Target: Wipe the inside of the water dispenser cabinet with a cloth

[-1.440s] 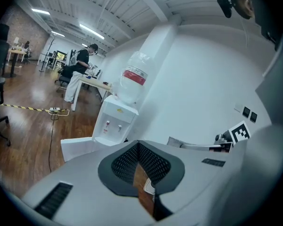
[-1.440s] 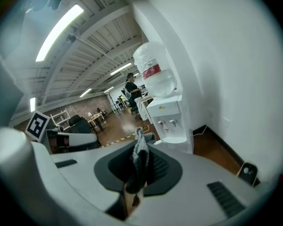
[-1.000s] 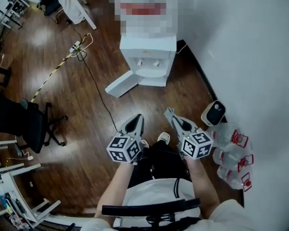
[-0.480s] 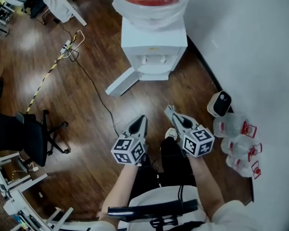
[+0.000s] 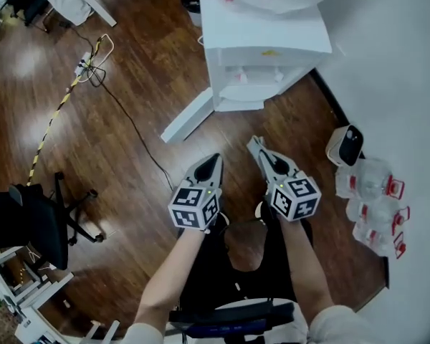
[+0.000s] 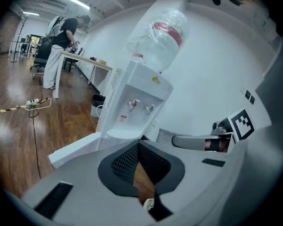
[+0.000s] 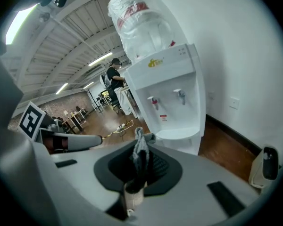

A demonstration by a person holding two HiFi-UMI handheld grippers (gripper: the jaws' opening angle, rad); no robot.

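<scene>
The white water dispenser (image 5: pixel 261 49) stands against the wall with a clear bottle (image 6: pixel 160 36) on top. Its lower cabinet door (image 5: pixel 190 117) hangs open, swung out to the left across the floor; the cabinet's inside is hidden in all views. My left gripper (image 5: pixel 213 159) points at the door from a short way back, shut with nothing between its jaws (image 6: pixel 137 147). My right gripper (image 5: pixel 254 143) is level with it, shut on a grey cloth (image 7: pixel 140 149) that sticks up from its jaws in a narrow twist. The dispenser's two taps (image 7: pixel 165 98) face me.
A black cable and power strip (image 5: pixel 93 63) and striped tape (image 5: pixel 54 120) cross the wooden floor on the left. An office chair (image 5: pixel 36 217) stands at the lower left. Along the right wall are a small white device (image 5: pixel 344 145) and empty jugs (image 5: pixel 376 206). A person (image 6: pixel 61 46) stands at a far desk.
The dispenser has grown larger and come nearer in the head view as I moved towards it. Both grippers went forward together; their jaws stayed as they were.
</scene>
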